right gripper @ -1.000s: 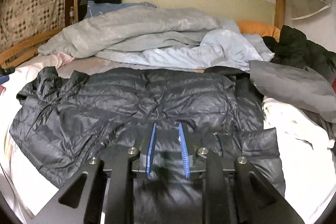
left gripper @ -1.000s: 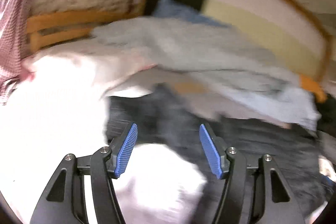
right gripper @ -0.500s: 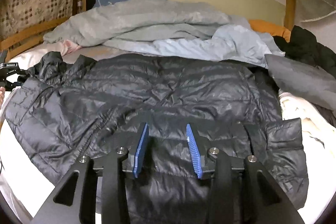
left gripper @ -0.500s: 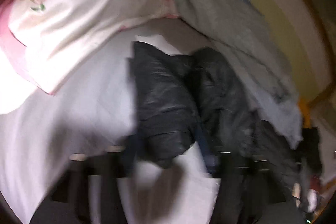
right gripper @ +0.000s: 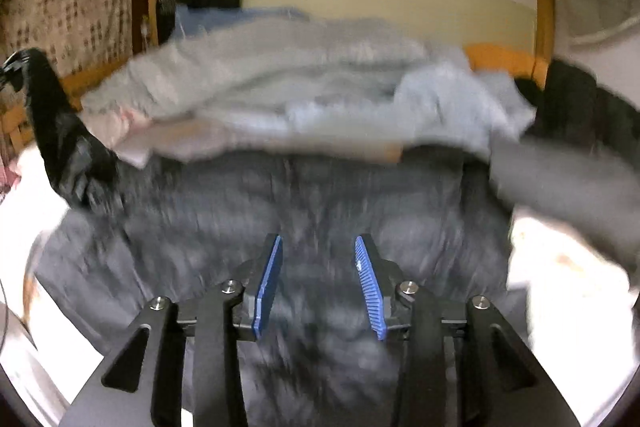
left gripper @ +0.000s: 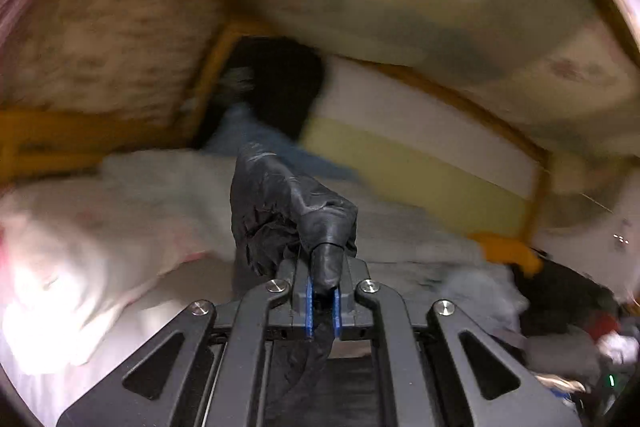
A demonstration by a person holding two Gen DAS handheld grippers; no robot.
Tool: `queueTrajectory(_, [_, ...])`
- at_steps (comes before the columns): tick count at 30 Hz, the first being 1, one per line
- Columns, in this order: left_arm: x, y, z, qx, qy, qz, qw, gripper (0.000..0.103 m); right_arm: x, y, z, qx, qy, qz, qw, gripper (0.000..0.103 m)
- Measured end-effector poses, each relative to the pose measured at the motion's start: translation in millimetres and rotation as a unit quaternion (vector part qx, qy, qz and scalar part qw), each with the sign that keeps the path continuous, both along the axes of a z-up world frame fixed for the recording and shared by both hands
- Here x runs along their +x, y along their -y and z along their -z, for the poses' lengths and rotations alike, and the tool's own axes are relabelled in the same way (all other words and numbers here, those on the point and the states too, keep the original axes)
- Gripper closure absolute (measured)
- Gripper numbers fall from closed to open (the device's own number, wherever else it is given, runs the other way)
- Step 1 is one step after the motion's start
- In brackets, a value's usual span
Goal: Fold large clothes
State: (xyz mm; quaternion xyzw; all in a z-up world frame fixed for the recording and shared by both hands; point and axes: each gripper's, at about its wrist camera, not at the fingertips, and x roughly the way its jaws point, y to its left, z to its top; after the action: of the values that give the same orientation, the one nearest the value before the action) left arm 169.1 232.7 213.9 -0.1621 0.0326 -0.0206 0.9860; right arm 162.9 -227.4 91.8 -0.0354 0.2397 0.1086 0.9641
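Note:
A black quilted puffer jacket (right gripper: 320, 219) lies spread on the bed, blurred in the right wrist view. Its left sleeve (right gripper: 60, 131) is pulled up at the left edge of that view. In the left wrist view my left gripper (left gripper: 322, 301) is shut on the sleeve's cuff (left gripper: 292, 211), which bunches up above the blue pads and hangs below them. My right gripper (right gripper: 318, 281) hovers over the jacket's lower middle, its jaws opening, with nothing between the blue pads.
A rumpled grey and light-blue duvet (right gripper: 304, 83) lies behind the jacket. A white pillow (left gripper: 80, 239) sits at the left, dark clothes (right gripper: 592, 107) and a grey garment (right gripper: 560, 187) at the right. A wooden bed frame (right gripper: 540, 7) and pale wall close off the far side.
My left gripper came down on the jacket's sleeve, shut on its cuff and lifted it. My right gripper's jaws spread apart and it rose a little above the jacket.

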Motion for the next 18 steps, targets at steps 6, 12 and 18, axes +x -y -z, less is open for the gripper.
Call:
queueTrajectory(6, [42,109,-17,0.017,-0.028,0.152,0.9878,0.097,9,-4,-55,-0.058,0.093,0.019,0.994,0.042])
queueTrajectory(12, [98,198,66,0.036,-0.143,0.217,0.965,0.085,43,4,-15,-0.052,0.059,0.037,0.996,0.042])
queueTrajectory(18, [93,214,125,0.084,-0.213,0.222,0.9477,0.045,80,22,12,-0.059,0.004,0.05,0.997,0.042])
